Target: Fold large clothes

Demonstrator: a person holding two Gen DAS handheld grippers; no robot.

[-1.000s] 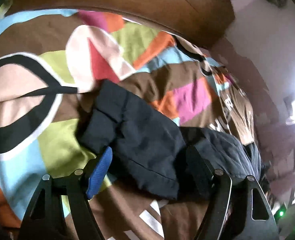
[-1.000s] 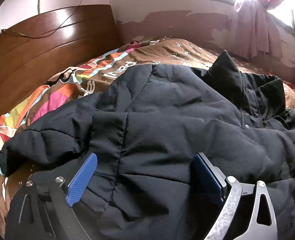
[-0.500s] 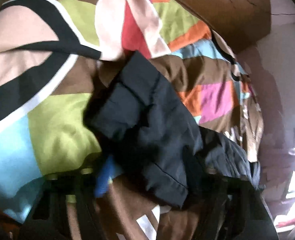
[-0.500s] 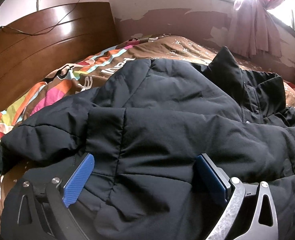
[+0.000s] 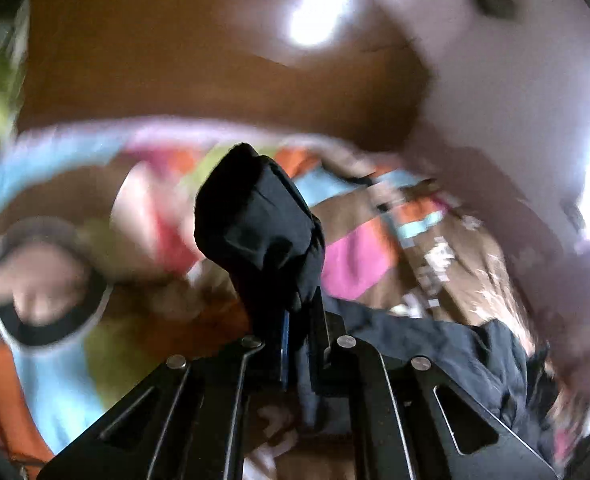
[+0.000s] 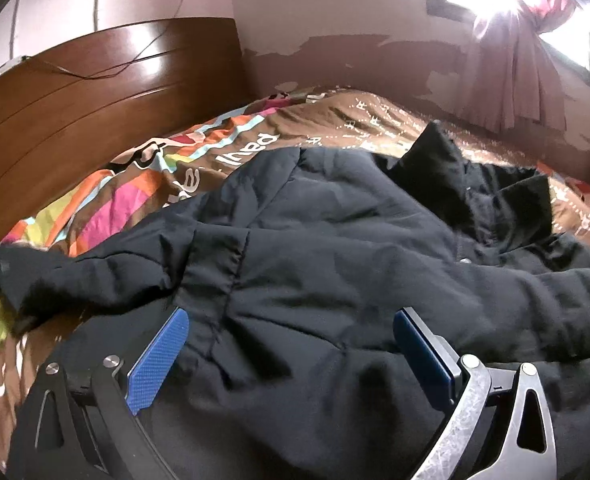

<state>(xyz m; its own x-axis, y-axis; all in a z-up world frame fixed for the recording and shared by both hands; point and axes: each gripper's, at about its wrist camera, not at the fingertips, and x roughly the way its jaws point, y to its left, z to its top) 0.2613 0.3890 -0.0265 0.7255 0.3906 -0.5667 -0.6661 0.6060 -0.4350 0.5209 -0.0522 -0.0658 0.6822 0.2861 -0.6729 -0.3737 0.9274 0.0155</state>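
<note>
- Jacket (image 6: 335,264), dark and padded, lies spread across the bed's patterned quilt (image 6: 143,184), with its body on the quilt's brown half and one sleeve reaching toward the headboard (image 6: 95,92).
- Sleeve end (image 5: 259,220) of the jacket is pinched in the left hand-held gripper (image 5: 295,332), whose jaws have come together on the fabric; the cuff stands up above the pads, clear of the quilt.
- From that cuff the sleeve runs back to the jacket's body (image 5: 455,344), which lies on the quilt to the gripper's right in the left wrist view.
- The left wrist view is heavily blurred; the quilt's coloured patches (image 5: 359,256) and the headboard behind the jacket show only as smears.
- The right hand-held gripper (image 6: 291,352) has its jaws wide, blue pads (image 6: 159,360) on either side of a fold in the jacket's body, with the fabric bulging between them; the pads do not press on it.
- Beyond the jacket's collar (image 6: 447,168), pink curtains (image 6: 507,52) hang at a bright window.
</note>
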